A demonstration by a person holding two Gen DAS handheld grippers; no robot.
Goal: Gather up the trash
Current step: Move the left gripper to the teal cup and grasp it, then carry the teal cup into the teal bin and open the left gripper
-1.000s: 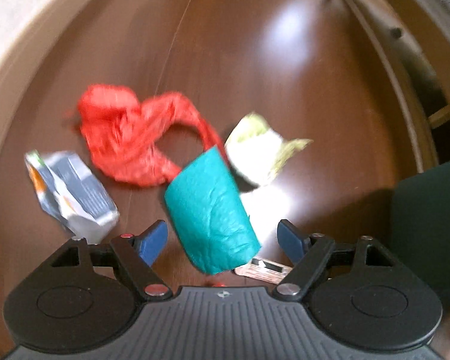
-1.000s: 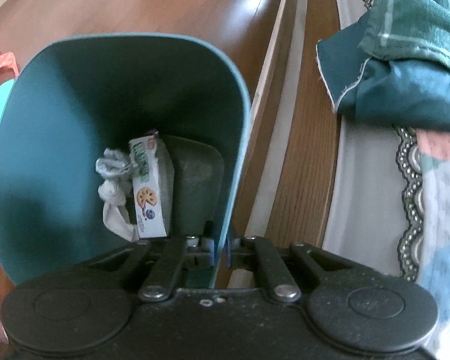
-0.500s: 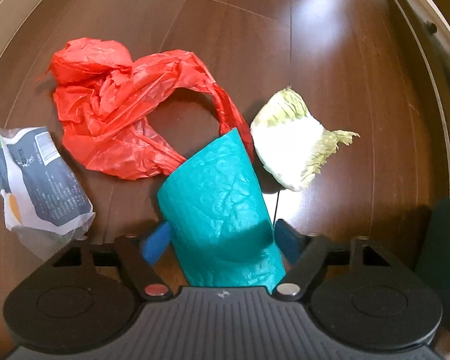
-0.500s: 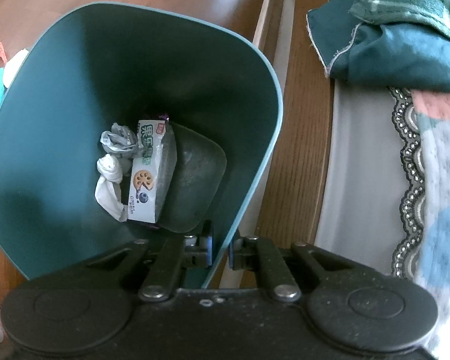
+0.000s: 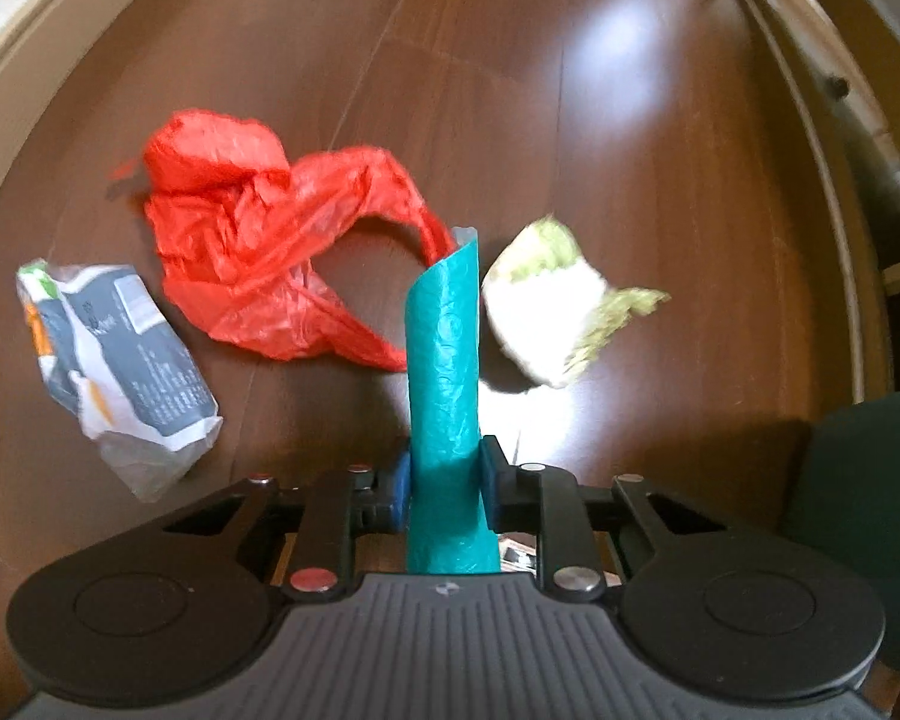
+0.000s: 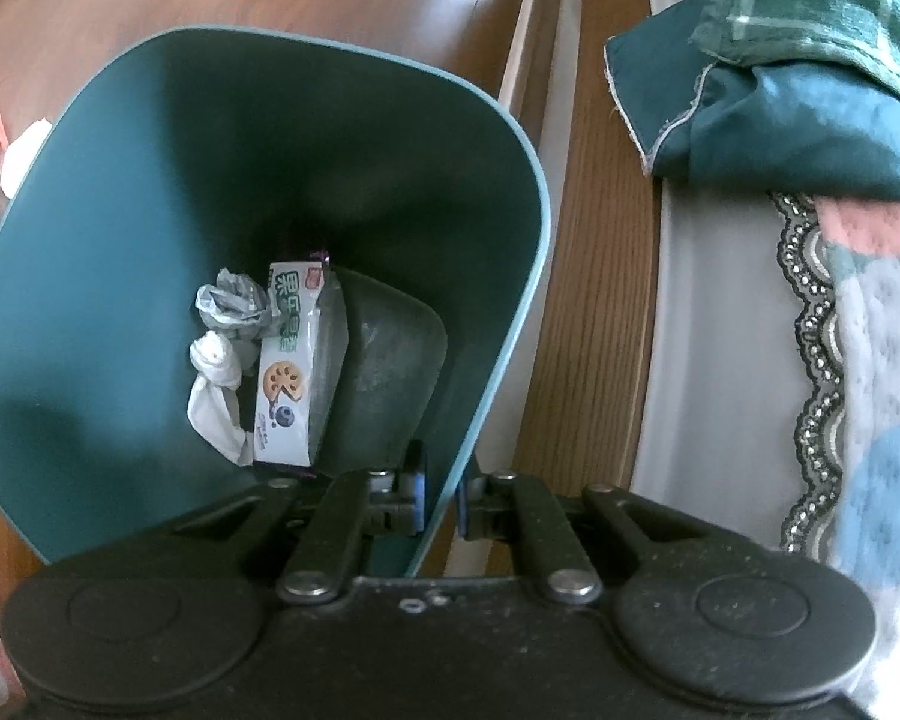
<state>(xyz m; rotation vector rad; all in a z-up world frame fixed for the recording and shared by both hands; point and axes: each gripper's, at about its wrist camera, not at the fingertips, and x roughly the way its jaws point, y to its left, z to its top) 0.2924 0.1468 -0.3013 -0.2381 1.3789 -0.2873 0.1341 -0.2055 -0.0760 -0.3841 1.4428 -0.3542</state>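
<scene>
My left gripper [image 5: 444, 483] is shut on a teal crumpled sheet [image 5: 444, 360], which is squeezed into a narrow upright fold above the dark wood floor. Beyond it lie a red plastic bag [image 5: 258, 258], a grey and white snack packet [image 5: 120, 354] at the left and a cabbage leaf [image 5: 552, 312] at the right. My right gripper [image 6: 439, 501] is shut on the rim of a dark green trash bin [image 6: 150, 138]. Inside the bin lie a cookie box [image 6: 288, 372] and crumpled white paper [image 6: 222, 360].
A bed with a wooden frame [image 6: 588, 240] and green and patterned bedding [image 6: 810, 90] runs along the right of the bin. A dark green shape [image 5: 864, 516] shows at the right edge of the left wrist view. A pale baseboard [image 5: 42, 48] borders the floor at far left.
My left gripper has closed on the teal sheet, folding it from a wide flat piece into a narrow one, and has lifted it. The right gripper still holds the bin rim, slightly shifted.
</scene>
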